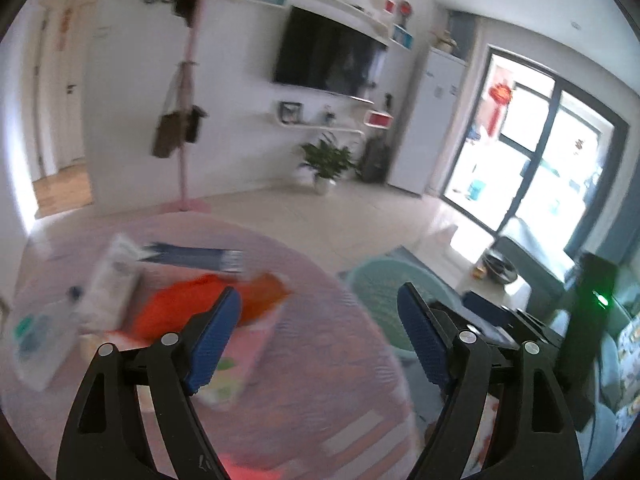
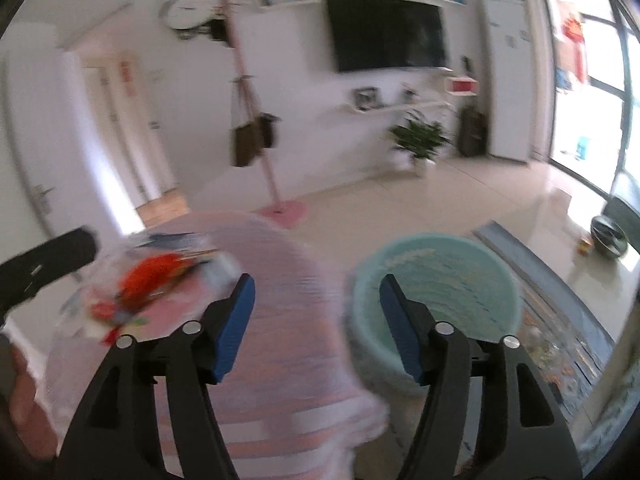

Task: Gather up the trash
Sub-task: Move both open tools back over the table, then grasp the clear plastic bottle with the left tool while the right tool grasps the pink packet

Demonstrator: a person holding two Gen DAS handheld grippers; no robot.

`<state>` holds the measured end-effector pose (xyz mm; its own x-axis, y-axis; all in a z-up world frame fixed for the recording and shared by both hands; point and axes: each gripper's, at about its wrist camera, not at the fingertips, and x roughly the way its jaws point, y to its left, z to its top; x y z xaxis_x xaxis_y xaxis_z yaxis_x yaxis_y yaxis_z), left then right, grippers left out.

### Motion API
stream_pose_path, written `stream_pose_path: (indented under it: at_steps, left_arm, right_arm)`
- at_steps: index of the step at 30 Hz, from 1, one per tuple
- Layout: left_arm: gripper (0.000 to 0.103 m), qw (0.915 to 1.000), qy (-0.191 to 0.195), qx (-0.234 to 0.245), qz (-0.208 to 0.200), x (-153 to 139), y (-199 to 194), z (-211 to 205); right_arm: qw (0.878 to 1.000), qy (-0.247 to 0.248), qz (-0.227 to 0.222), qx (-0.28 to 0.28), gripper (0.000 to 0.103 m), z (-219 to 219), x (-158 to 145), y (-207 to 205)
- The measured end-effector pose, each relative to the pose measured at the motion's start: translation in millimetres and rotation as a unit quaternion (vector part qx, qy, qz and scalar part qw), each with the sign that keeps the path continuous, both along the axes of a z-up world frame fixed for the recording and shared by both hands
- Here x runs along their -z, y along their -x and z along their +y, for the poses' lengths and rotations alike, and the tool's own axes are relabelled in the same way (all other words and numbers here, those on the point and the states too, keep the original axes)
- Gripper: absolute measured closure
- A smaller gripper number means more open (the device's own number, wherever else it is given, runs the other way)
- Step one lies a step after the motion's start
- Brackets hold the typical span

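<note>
A round table under a pale pink striped cloth [image 1: 312, 360] carries a blurred cluster of things on its far side. A crumpled orange-red plastic wrapper [image 1: 192, 312] lies near the middle, with a flat dark blue and white striped packet [image 1: 200, 258] just behind it. To the left stands a white tissue pack [image 1: 112, 280], and beside that a clear plastic bottle with a teal label [image 1: 36, 336] lies on its side. On the beige tiled floor [image 1: 360, 220] beside the table stands a round teal plastic bin [image 2: 436, 296].
</note>
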<state>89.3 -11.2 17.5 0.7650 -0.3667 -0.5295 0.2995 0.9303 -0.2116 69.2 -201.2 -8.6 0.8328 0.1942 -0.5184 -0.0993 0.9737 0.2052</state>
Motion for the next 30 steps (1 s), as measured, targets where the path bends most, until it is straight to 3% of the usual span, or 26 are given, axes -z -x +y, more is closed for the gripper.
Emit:
stream_pose_path:
  at_steps: [4, 9, 18, 23, 27, 30]
  left_arm:
    - [0.025, 0.9985, 0.011, -0.053, -0.003, -2, 14, 58]
    - [0.025, 0.9926, 0.030, -0.117, 0.010, 7, 22, 127]
    - [0.025, 0.9772, -0.006, -0.203, 0.061, 44, 14, 221]
    - [0.025, 0.9726, 0.000, -0.214, 0.091, 63, -3, 263]
    - [0.025, 0.9735, -0.005, -0.197, 0.115, 76, -23, 268]
    - [0.025, 0.9741, -0.031, -0.185, 0.126, 83, -36, 261]
  right_arm:
    - [0.998, 0.000, -0.018, -0.068, 0.031, 45, 3, 26]
    - [0.989, 0.020, 0.002, -0.145, 0.030, 103, 26, 43]
    - [0.962, 0.112, 0.043, -0.244, 0.028, 172, 70, 52]
    - [0.957, 0.130, 0.060, -0.252, 0.026, 173, 85, 59]
    - [0.951, 0.155, 0.071, -0.258, 0.026, 181, 93, 50]
    - [0.949, 0.160, 0.083, -0.257, 0.026, 183, 96, 43]
